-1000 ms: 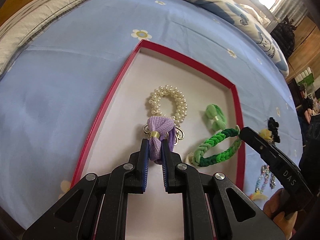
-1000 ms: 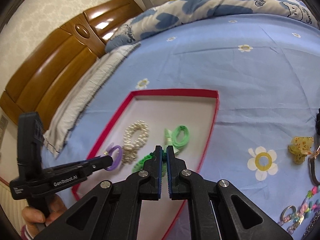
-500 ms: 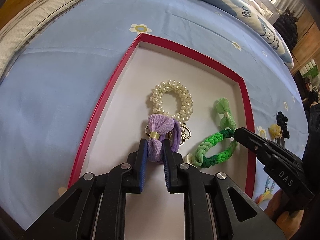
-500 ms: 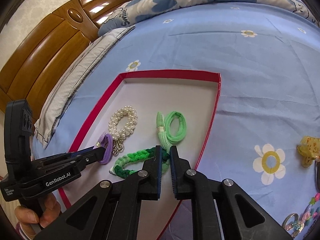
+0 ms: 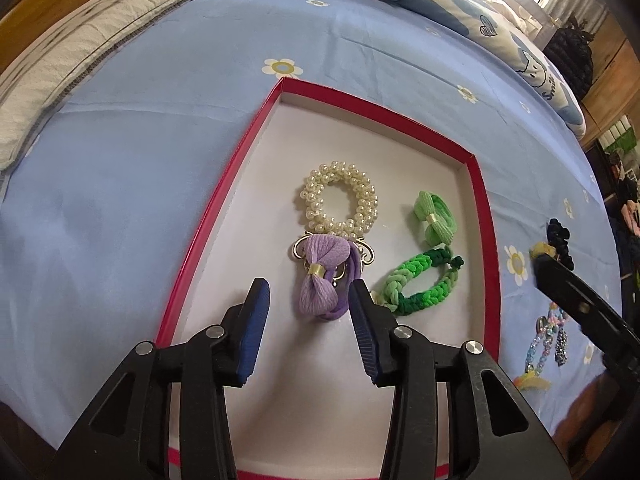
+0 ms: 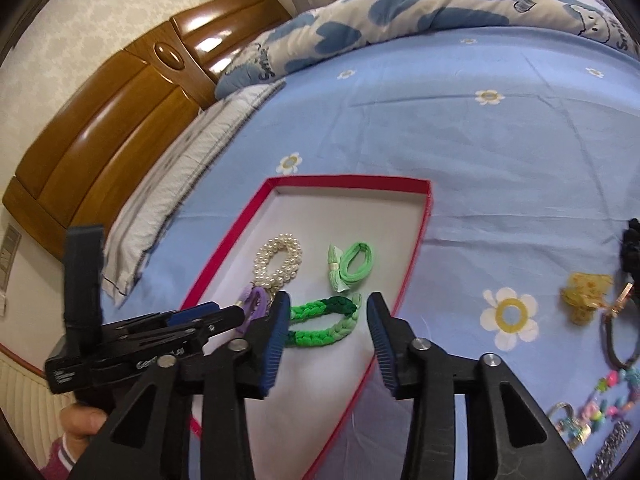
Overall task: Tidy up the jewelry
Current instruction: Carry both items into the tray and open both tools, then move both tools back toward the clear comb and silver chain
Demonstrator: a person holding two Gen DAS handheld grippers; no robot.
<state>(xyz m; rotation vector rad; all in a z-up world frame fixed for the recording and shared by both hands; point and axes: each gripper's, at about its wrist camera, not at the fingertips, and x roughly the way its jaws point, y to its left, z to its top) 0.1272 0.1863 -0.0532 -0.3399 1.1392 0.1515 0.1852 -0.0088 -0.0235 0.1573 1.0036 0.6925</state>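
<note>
A red-rimmed box point(image 5: 208, 224) point(image 6: 416, 256) with a white floor lies on the blue bed sheet. In it are a pearl bracelet point(image 5: 340, 200) point(image 6: 278, 260), a purple bow hair tie point(image 5: 322, 280) point(image 6: 254, 304), a light green bow hair tie point(image 5: 434, 218) point(image 6: 352, 266) and a braided green bracelet point(image 5: 424, 284) point(image 6: 320, 320). My left gripper point(image 5: 308, 300) is open and empty, its fingertips either side of the purple tie. My right gripper point(image 6: 328, 316) is open and empty just over the braided bracelet.
Loose pieces lie on the sheet right of the box: a yellow clip point(image 6: 586, 292), a black scrunchie point(image 6: 632, 248), a dark hair band point(image 6: 616, 344) and beaded chains point(image 6: 600, 412) point(image 5: 548, 336). A pillow point(image 6: 180, 168), duvet point(image 6: 400, 12) and wooden headboard point(image 6: 120, 112) lie beyond.
Both grippers have opened. The left let go of the purple bow tie and the right let go of the braided green bracelet; both pieces now lie in the box.
</note>
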